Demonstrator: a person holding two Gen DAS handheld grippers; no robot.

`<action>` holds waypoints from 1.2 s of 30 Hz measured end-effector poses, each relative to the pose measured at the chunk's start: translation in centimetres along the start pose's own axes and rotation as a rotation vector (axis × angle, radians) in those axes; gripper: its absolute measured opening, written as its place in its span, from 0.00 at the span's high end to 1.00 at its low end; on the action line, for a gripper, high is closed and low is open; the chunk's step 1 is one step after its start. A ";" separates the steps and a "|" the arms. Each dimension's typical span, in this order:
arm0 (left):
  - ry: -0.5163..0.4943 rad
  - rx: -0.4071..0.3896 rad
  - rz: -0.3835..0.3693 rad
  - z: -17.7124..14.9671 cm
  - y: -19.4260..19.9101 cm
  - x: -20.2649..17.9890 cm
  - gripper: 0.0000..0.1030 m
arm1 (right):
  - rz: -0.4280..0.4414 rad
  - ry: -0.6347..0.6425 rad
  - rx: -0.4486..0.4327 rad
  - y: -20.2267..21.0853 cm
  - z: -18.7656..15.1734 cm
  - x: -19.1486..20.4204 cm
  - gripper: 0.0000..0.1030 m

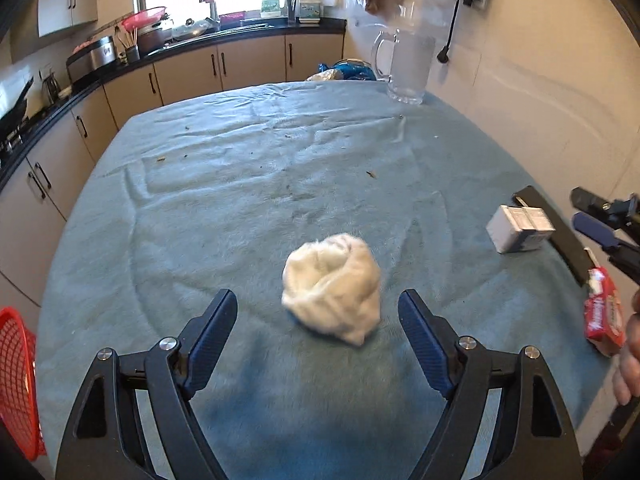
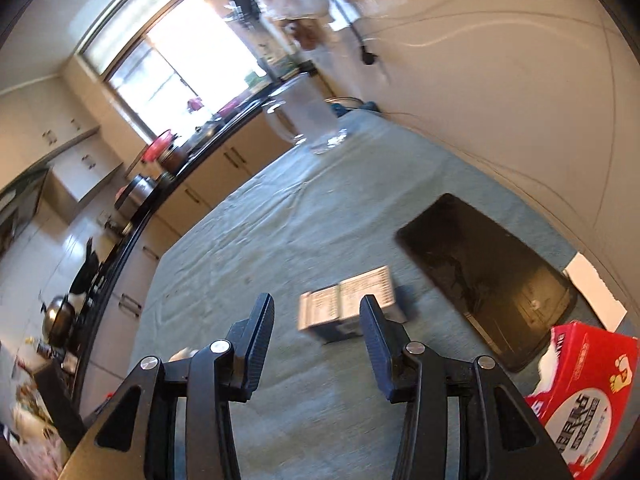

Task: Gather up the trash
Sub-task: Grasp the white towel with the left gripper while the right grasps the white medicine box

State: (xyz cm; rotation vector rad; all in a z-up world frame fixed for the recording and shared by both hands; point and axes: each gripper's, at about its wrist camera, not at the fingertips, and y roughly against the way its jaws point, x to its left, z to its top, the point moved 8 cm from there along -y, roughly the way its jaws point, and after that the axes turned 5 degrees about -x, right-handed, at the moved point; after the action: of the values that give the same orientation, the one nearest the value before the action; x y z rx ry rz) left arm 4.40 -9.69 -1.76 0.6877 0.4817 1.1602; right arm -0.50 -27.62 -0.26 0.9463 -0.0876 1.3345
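Observation:
A crumpled white tissue ball (image 1: 332, 286) lies on the blue-green tablecloth (image 1: 248, 184), just ahead of and between the fingers of my left gripper (image 1: 318, 300), which is open and empty. A small white box (image 1: 519, 228) lies at the right; in the right wrist view the box (image 2: 348, 304) sits just ahead of my right gripper (image 2: 316, 312), which is open and empty above the cloth. The right gripper also shows at the right edge of the left wrist view (image 1: 592, 216).
A black tray (image 2: 488, 276) lies right of the box, a red tissue pack (image 2: 580, 400) nearer. A glass mug (image 1: 406, 68) stands at the table's far edge. A red basket (image 1: 18, 380) is off the table's left side. Kitchen counters run along the left and back.

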 end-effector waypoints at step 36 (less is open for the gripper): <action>0.000 -0.020 0.037 -1.0 -1.0 2.9 0.58 | 0.041 0.424 0.180 -6.4 -4.4 5.1 0.44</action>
State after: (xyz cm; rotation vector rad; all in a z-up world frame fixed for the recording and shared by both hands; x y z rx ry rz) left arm 5.40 -6.95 -3.15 0.6820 0.4580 1.1983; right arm 4.40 -20.49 -3.63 0.7940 0.3438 1.5740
